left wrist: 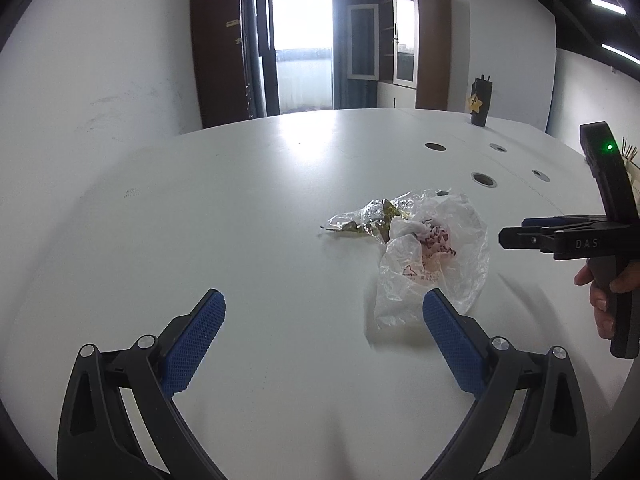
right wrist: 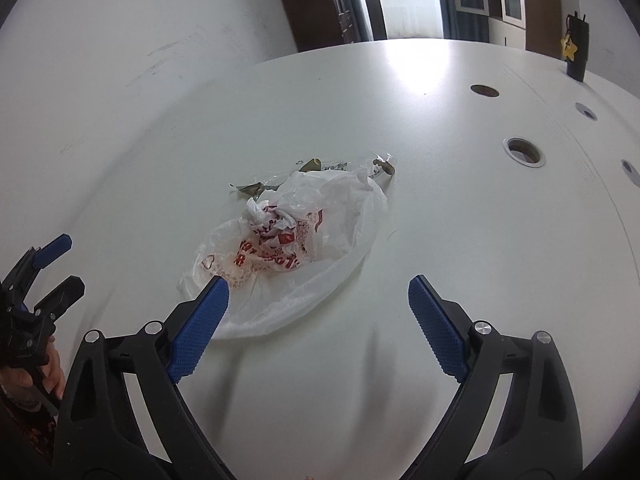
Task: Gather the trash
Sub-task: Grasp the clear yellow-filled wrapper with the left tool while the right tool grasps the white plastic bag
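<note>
A crumpled clear plastic bag with red print (left wrist: pixel 432 256) lies on the white table (left wrist: pixel 240 208), with a clear wrapper holding brown-green scraps (left wrist: pixel 372 220) just behind it. My left gripper (left wrist: pixel 324 320) is open and empty, its right pad beside the bag's near edge. My right gripper (right wrist: pixel 318 308) is open and empty, its left pad at the bag (right wrist: pixel 296 232). The wrapper (right wrist: pixel 320 168) lies beyond. The right gripper also shows in the left wrist view (left wrist: pixel 516 232), the left one in the right wrist view (right wrist: pixel 64 264).
Several round cable holes (left wrist: pixel 484 179) sit in the table at the right. A black cylinder with a yellow star (left wrist: pixel 479 102) stands at the far right edge. Cabinets and a bright doorway are behind the table.
</note>
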### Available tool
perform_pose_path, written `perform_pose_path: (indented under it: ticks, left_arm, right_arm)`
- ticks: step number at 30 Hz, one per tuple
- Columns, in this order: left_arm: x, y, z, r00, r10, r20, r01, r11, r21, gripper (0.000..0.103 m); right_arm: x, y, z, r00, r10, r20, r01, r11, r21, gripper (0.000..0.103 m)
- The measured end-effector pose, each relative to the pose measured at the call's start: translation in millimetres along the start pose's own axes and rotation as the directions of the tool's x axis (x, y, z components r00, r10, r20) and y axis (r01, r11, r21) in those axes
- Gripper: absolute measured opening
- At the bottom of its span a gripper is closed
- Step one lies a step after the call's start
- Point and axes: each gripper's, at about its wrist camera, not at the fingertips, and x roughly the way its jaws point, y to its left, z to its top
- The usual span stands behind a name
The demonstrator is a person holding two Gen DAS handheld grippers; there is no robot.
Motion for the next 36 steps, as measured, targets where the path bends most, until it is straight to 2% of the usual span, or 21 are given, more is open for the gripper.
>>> perform_pose_path:
  ticks: [7,10,13,14,15,23,27,32,36]
  left_arm:
    - [37.4,7.9,20.5,0.999,-0.041,-0.024,0.04,0.999,-0.037,0.097]
    - [53.9,13.8,29.7,0.993,-0.116,-0.033,0.113,0.991,-0.065,0.097]
    - [73.1,21.2,42.1,0.991,-0.134,-0.024,0.131,0.985,-0.109,0.097]
    - [82.2,20.2,47.1,0.989,-0.146,-0.034,0.141,0.984,-0.106,0.097]
    - [90.7,18.1,51.5,0.989,-0.145,-0.039,0.141,0.985,-0.101,0.097]
    - [157.8,-13.5,68.1,0.982,-0.131,-0.137,0.133,0.991,0.004,0.097]
    - [184.7,-19.4,71.6,0.978,-0.116,-0.176,0.118,0.993,0.005,0.097]
    - [205.6,-33.2,70.6,0.961,-0.146,-0.234,0.152,0.988,0.009,0.097]
    - [218.9,-38.8,66.2,0.956,-0.113,-0.271,0.125,0.992,0.027,0.095]
  right_arm:
    - [47.2,-9.8,12.2,0.995,0.062,-0.075,-0.055,0.994,0.089,0.074]
    - [58.5,-12.3,13.8,0.994,0.053,-0.094,-0.046,0.996,0.075,0.061]
    - [64.9,-13.5,12.3,0.992,0.055,-0.11,-0.048,0.997,0.064,0.034]
    - [66.3,-14.2,11.8,0.992,0.05,-0.115,-0.044,0.997,0.057,0.009]
    - [67.1,-15.5,11.1,0.991,0.054,-0.121,-0.048,0.998,0.052,0.003]
    - [46.8,-44.4,0.6,0.992,0.058,-0.114,-0.055,0.998,0.03,0.001]
    - [31.6,-58.8,-1.9,0.995,0.032,-0.094,-0.029,0.999,0.031,0.001]
    - [17.7,-65.5,-7.3,0.997,0.021,-0.078,-0.019,1.0,0.019,0.001]
    - [6.1,-63.0,-14.7,0.998,0.024,-0.065,-0.023,1.0,0.012,0.001]
